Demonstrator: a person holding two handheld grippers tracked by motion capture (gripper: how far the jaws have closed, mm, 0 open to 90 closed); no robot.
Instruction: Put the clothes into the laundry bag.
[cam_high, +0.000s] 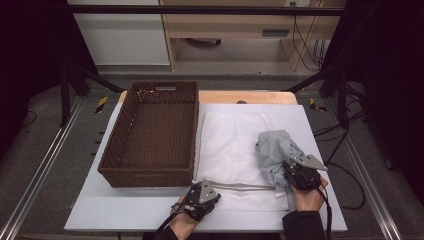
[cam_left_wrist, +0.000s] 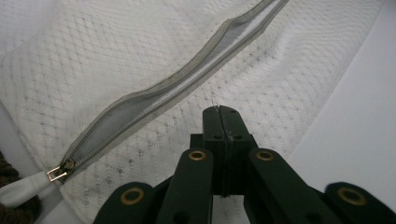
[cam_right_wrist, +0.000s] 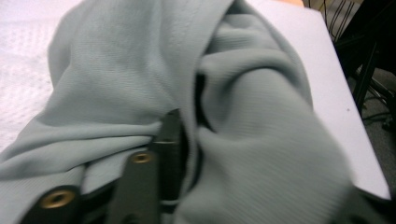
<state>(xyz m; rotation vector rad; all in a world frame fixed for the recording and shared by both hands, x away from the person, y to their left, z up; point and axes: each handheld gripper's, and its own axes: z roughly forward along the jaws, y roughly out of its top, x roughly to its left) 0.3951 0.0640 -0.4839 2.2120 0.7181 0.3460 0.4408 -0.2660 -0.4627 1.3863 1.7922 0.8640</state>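
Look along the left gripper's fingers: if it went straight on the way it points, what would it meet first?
Probably the white mesh laundry bag. The left gripper, shut, already sits low over its mesh, and just ahead lies the bag's grey zipper. Depth is unclear.

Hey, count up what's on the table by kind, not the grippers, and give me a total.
Brown woven rectangular basket: 1
White mesh laundry bag with a grey zipper: 1
Pale grey knit garment, bunched up: 1
Total: 3
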